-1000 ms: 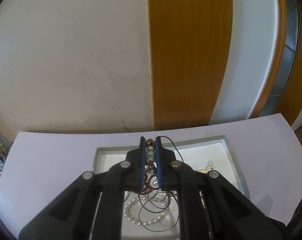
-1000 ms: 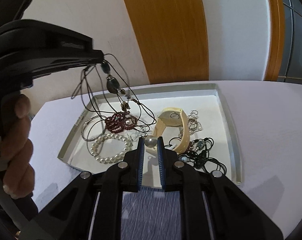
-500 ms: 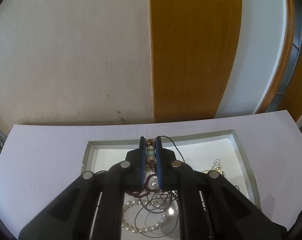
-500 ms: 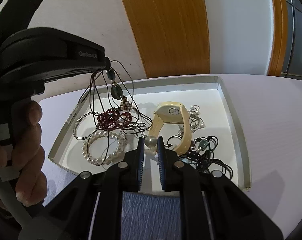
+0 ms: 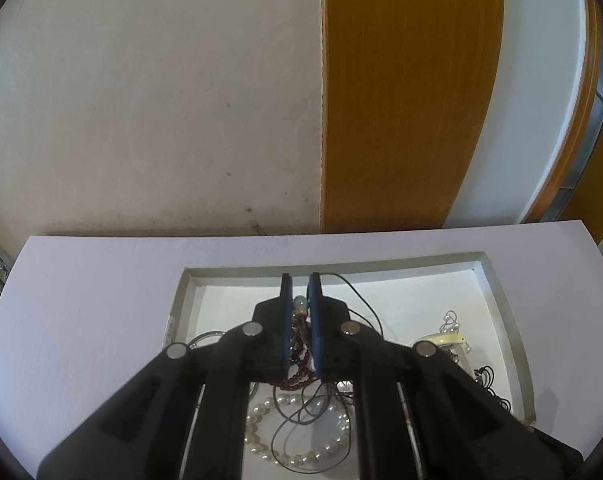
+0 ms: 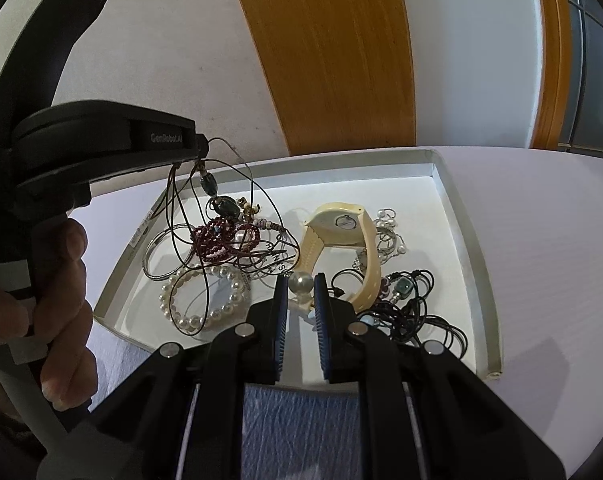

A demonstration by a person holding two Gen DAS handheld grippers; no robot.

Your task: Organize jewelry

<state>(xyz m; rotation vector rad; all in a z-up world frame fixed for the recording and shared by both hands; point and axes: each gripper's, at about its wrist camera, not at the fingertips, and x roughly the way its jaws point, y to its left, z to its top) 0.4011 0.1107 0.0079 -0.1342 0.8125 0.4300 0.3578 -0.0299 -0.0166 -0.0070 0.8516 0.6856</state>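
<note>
A white tray [image 6: 469, 264] on the white table holds tangled jewelry. My left gripper [image 5: 299, 286] [image 6: 199, 148] is shut on a dark cord necklace with green beads [image 6: 221, 204] [image 5: 299, 304], which hangs from it above the tray's left part, tangled with a dark red bead strand [image 6: 217, 238]. My right gripper [image 6: 300, 282] is shut on a grey pearl bead [image 6: 300, 283] just above the tray's near side. A cream watch [image 6: 341, 236], a pearl bracelet [image 6: 205, 300] [image 5: 301, 436], a silver bangle [image 6: 161, 256] and black cords [image 6: 413, 308] lie in the tray.
The white table [image 5: 81, 320] meets a cream wall [image 5: 161, 100] with an orange wood panel [image 5: 405, 100] behind the tray. Silver rings and small pearls [image 6: 389, 236] lie at the tray's far right. A person's hand [image 6: 57, 292] holds the left gripper.
The left gripper has lowered toward the tray, so the cord necklace now drapes lower onto the red beads. The right gripper keeps the grey bead and has barely shifted.
</note>
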